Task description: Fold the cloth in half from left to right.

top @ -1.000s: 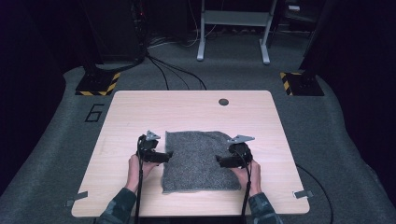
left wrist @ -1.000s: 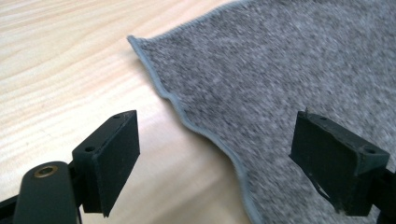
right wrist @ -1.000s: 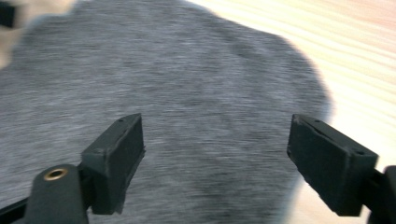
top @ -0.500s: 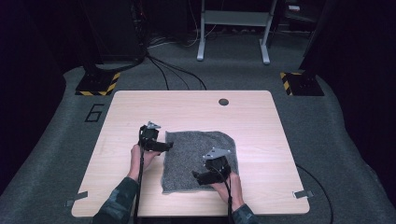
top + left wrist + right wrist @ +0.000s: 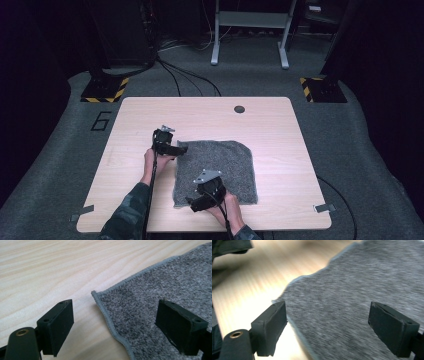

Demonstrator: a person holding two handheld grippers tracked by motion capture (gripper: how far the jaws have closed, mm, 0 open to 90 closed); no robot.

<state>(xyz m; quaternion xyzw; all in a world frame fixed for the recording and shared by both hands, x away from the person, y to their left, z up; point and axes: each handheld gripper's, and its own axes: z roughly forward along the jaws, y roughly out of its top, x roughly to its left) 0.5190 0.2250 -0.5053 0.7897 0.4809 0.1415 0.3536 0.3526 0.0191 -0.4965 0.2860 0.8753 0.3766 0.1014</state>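
Bare table (image 5: pixel 280 125) lies open beyond the grey mat (image 5: pixel 230 160); only a small grommet (image 5: pixel 239 109) interrupts it.

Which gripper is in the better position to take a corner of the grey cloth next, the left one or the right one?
Probably the left. The left gripper is open with the far-left corner of the grey cloth lying sharp between its jaws. The right gripper, also open, is above the cloth's near-left edge, and its view is blurred.

The wooden table (image 5: pixel 280 125) carries a small dark round hole (image 5: pixel 239 109) near its far edge. It stands on grey carpet (image 5: pixel 360 150) marked with a "6" (image 5: pixel 101 121) at the far left corner. Two yellow-and-black striped bases (image 5: pixel 104 90) (image 5: pixel 322 89) sit beyond the table, black cables (image 5: pixel 185 75) run between them, and a grey metal stand (image 5: pixel 250 27) rises farther back.
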